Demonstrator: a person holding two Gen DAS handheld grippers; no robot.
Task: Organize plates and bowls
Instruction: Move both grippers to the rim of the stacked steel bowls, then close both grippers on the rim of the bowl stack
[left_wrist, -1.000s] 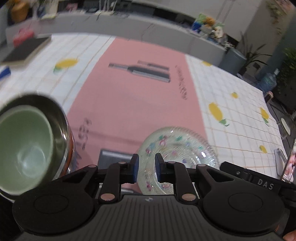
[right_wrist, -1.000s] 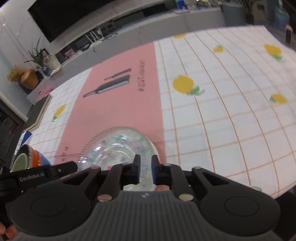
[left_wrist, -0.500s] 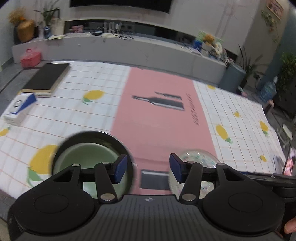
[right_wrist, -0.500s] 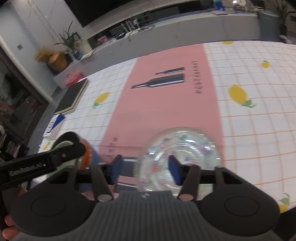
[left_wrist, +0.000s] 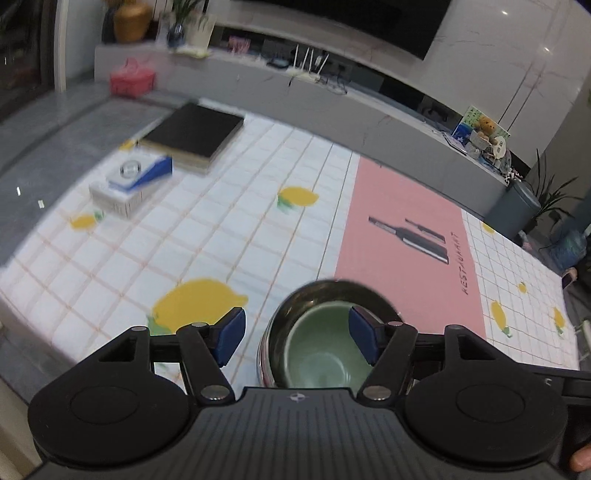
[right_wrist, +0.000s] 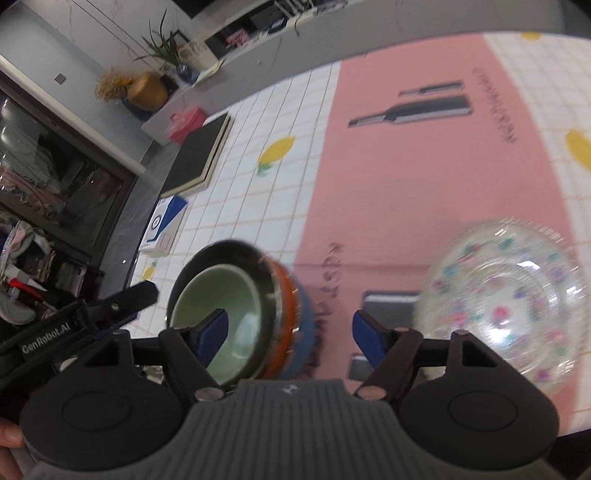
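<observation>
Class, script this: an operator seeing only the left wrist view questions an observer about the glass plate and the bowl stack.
Operator: I see a green bowl inside a steel bowl. Where's the glass plate?
Observer: On the pink mat, right of the stack.
Operator: Anything beneath the steel bowl?
Observer: An orange bowl, then a blue bowl.
Operator: And the right gripper?
Observer: Its jaws are opening, holding nothing.

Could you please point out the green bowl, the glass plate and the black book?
green bowl (left_wrist: 317, 354): left wrist view, inner wall.
glass plate (right_wrist: 506, 306): right wrist view, centre.
black book (left_wrist: 192, 129): left wrist view, cover.
</observation>
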